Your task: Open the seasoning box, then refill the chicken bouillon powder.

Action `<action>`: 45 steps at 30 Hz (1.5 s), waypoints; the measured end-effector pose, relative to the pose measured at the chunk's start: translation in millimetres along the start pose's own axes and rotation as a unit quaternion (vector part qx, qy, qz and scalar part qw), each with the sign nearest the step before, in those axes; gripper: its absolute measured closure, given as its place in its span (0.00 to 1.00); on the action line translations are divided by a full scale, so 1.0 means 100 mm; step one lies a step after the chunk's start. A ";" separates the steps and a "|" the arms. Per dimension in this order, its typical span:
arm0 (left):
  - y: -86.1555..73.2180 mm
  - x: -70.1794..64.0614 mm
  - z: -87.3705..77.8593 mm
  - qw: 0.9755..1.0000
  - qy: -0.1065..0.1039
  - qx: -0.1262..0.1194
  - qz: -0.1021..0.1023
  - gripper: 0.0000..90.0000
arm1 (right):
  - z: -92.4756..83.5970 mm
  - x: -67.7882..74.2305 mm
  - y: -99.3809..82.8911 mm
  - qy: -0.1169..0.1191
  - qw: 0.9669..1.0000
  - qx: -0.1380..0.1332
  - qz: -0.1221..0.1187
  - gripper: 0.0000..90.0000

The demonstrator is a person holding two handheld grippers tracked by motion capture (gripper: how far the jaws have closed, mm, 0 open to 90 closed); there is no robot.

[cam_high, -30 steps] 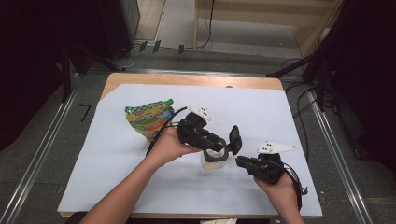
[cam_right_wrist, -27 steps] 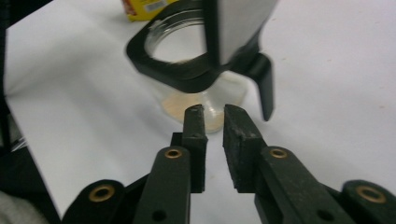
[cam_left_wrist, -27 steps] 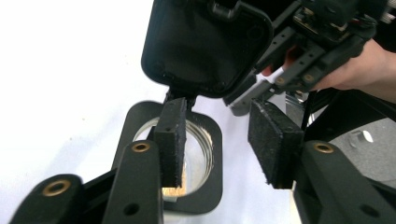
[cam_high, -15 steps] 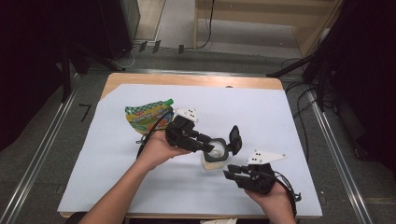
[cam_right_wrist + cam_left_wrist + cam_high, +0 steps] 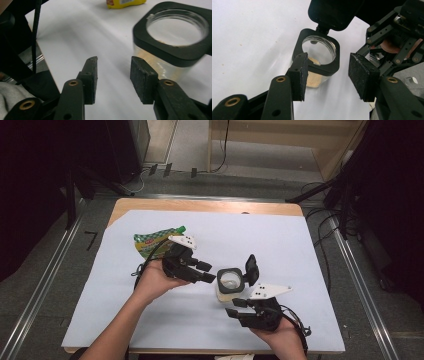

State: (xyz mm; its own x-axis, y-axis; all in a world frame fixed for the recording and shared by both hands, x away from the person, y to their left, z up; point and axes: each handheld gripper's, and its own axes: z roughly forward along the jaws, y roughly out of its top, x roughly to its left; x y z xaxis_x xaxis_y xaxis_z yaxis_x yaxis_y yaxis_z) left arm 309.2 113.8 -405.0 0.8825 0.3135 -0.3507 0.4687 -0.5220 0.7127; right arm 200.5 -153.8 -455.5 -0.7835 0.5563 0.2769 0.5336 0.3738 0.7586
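Observation:
A clear jar [image 5: 231, 282] with a black square collar stands mid-table, its black flip lid [image 5: 251, 269] swung up and open. Tan grains lie in the jar [image 5: 319, 53]. My left gripper [image 5: 207, 272] lies just left of it, jaws pointing at it; its jaws [image 5: 327, 75] have just been opening and stand open with nothing pressed between them. My right gripper [image 5: 234, 307] sits in front of the jar, near the table's front edge. Its jaws [image 5: 113, 75] have also just been opening and hold nothing, with the jar [image 5: 175, 37] off to their right.
A green and yellow pouch [image 5: 150, 239] lies behind the left hand on the white sheet [image 5: 300, 250]; its yellow end [image 5: 125, 2] shows far off. The wooden table edge [image 5: 210, 206] runs along the back. Cables trail from both grippers.
The left gripper has drawn back leftward off the jar and opened. The right gripper has slid left and nearer the front edge, its jaws spreading apart. The jar has stayed in place.

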 end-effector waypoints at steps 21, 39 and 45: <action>-0.20 0.06 -0.44 1.000 0.025 -0.003 -0.010 0.49 | 0.56 0.20 0.38 0.033 0.998 0.022 -0.039 0.59; -0.43 0.22 -0.79 0.997 0.062 -0.016 -0.045 0.51 | 0.76 0.19 0.48 0.041 0.998 0.022 -0.035 0.58; -0.50 0.25 -0.90 0.995 0.080 -0.015 -0.054 0.51 | 0.77 0.18 0.45 0.042 0.998 0.022 -0.035 0.56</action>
State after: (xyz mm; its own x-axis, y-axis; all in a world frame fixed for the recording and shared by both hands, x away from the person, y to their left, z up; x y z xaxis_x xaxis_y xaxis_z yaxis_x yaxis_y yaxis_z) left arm 304.5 219.2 -394.4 0.8079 0.4908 -0.3262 0.5570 -0.4552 0.6947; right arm 235.0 -69.9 -461.6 -0.8421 0.4649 0.2734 0.4884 0.4422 0.7523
